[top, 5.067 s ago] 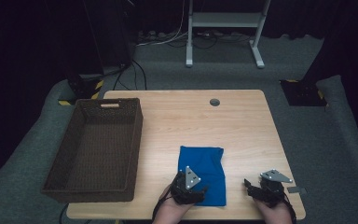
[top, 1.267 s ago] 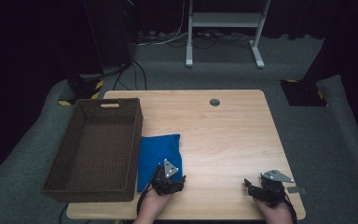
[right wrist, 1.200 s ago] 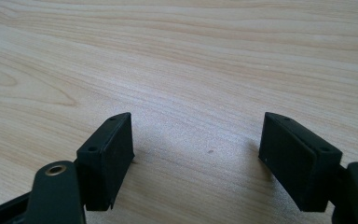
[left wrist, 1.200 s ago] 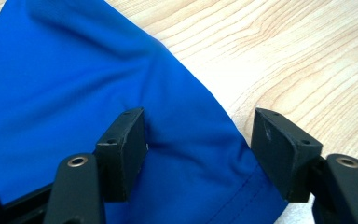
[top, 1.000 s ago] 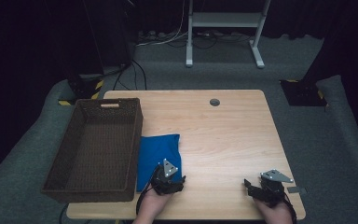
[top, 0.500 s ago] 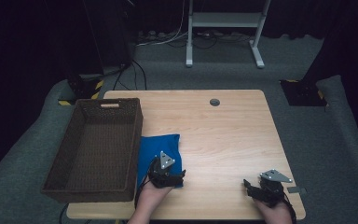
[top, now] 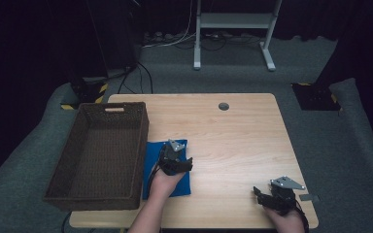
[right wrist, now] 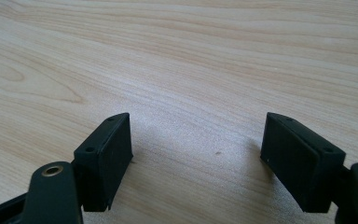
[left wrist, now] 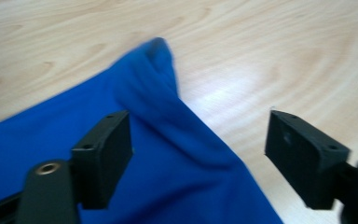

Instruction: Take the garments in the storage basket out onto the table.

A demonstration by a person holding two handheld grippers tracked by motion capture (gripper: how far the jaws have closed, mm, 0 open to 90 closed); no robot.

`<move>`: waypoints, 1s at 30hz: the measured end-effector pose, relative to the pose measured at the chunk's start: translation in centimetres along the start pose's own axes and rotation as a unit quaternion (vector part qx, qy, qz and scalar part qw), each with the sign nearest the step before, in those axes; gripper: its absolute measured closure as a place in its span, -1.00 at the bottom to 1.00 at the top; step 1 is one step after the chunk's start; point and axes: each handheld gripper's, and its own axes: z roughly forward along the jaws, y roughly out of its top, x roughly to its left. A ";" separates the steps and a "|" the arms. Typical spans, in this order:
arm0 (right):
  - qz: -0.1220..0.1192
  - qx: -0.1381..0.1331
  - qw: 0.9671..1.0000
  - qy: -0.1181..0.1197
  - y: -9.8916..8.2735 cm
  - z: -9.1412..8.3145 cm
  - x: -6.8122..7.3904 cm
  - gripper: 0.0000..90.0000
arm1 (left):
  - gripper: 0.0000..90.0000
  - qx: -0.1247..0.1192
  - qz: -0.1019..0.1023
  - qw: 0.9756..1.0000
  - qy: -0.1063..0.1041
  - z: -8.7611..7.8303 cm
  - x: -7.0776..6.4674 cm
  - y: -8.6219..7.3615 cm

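Both jaws of the left gripper stand spread and empty above the blue cloth, having just narrowed slightly.

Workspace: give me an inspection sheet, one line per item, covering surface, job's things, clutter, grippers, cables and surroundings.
Surface: wooden table, light grain, a round hole near its far edge.
Job's things: blue cloth lies rumpled on the table, against the near right side of the brown wicker basket, which looks empty.
Clutter: a small grey piece by the table's near right corner.
Grippers: left gripper over the cloth, open, nothing between the pads; right gripper open, low over bare wood.
Cables: black cables on the floor beyond the table.
Surroundings: grey carpet, a white stand's legs, dark background.
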 end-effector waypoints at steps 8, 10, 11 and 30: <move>0.005 -0.001 1.000 0.004 0.0 0.0 -0.1 -0.45 | -0.07 0.020 0.029 0.999 0.037 2.8 -0.4 1.2; 0.005 -0.002 1.000 0.006 0.0 0.0 -0.2 -0.45 | -0.04 0.030 0.038 0.997 0.051 3.4 -0.4 1.5; 0.005 -0.003 1.000 0.006 0.0 0.0 -0.2 -0.45 | -0.04 0.035 0.040 0.997 0.057 3.8 -0.4 1.7; 0.015 -0.007 1.000 0.018 0.0 -0.1 -0.4 -0.45 | 0.54 0.126 0.011 0.988 0.084 5.2 1.4 3.2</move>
